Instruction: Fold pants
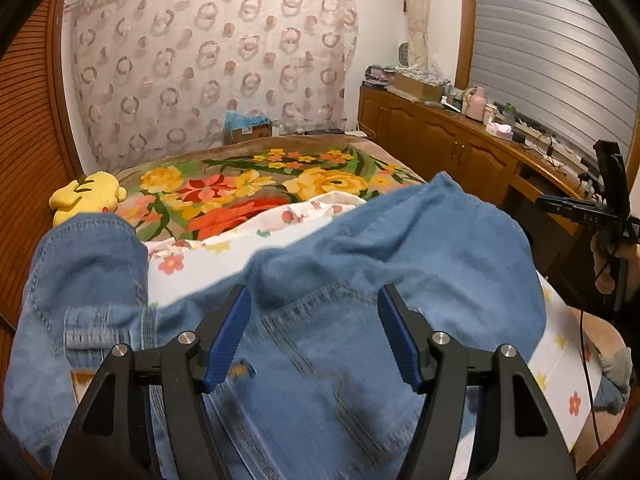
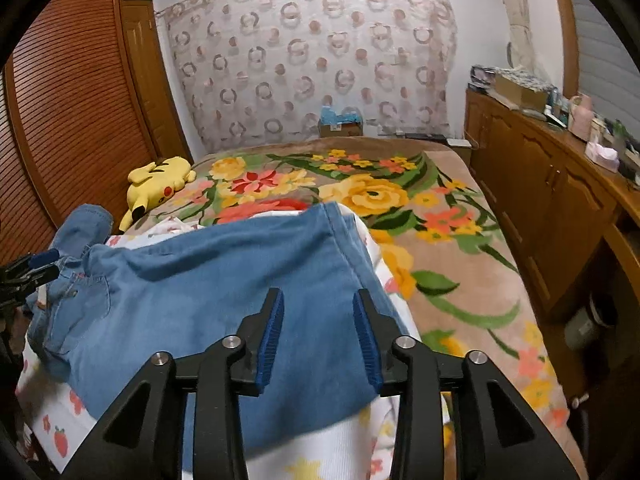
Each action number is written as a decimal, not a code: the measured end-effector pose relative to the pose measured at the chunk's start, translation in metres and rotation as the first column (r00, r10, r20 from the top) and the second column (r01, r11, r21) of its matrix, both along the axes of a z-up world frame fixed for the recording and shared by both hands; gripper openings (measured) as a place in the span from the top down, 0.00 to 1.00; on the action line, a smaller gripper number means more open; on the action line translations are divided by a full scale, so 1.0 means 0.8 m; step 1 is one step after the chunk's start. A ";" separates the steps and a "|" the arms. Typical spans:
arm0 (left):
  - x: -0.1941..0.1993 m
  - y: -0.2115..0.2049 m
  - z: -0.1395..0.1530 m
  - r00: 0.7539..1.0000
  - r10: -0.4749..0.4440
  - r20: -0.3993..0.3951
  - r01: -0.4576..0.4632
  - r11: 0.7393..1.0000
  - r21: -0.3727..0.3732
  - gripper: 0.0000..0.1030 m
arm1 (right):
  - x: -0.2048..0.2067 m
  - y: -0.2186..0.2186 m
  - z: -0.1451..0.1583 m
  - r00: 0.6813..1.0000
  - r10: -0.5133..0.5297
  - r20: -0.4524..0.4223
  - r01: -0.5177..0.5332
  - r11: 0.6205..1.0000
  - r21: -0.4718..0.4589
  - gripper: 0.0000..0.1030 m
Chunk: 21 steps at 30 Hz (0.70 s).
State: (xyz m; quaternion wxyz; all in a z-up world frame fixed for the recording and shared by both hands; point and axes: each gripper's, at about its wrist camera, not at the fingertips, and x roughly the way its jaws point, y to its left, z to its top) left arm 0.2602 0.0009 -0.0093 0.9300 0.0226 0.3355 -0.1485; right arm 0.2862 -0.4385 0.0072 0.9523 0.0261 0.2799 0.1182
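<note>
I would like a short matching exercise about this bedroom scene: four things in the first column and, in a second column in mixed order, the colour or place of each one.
Column 1:
1. pants
2. plush toy
3. blanket
4. cabinet

Column 2:
a. yellow, near the louvred door
b. wooden, along the right wall
c. blue denim, on the white sheet
d. large flowers, covering the bed

Pairs: 1-c, 2-a, 3-d, 4-b
</note>
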 end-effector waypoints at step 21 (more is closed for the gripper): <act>-0.111 0.044 -0.032 0.996 0.085 -0.021 -0.085 0.996 0.038 0.35 | -0.061 0.028 -0.018 1.000 0.004 -0.009 -0.004 1.000 0.000 0.59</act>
